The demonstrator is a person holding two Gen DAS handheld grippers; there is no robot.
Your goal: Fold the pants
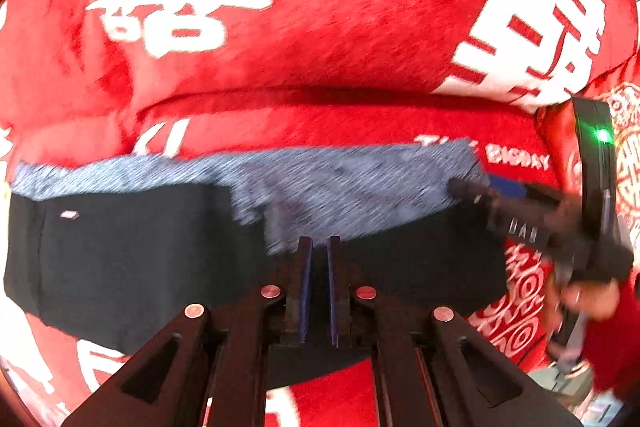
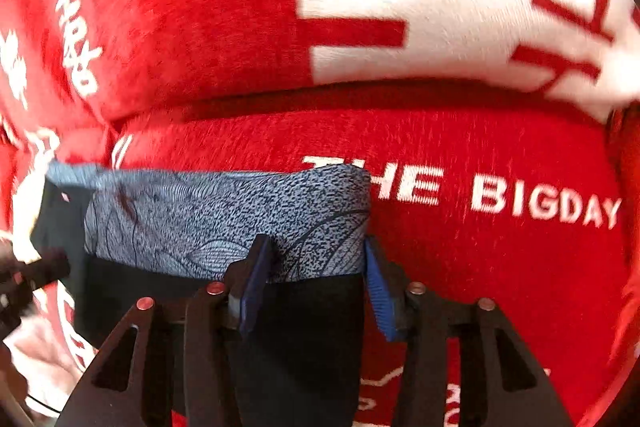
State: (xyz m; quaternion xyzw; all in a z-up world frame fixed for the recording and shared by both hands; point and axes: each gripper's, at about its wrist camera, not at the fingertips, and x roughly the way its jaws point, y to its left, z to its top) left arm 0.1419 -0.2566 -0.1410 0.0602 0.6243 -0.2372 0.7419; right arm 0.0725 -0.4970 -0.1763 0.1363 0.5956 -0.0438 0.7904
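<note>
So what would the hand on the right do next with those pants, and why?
Probably close the right gripper on the pants. Its fingers stand apart at the right end of the blue-grey patterned waistband, one over the cloth and one just past its edge, not visibly pinching. The left gripper is shut over the black fabric. A grip would let the fold continue.

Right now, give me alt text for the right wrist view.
The right tool, jaws open, straddles the edge of black pants with a speckled blue-grey waistband lying on a red plush blanket with white lettering.
</note>
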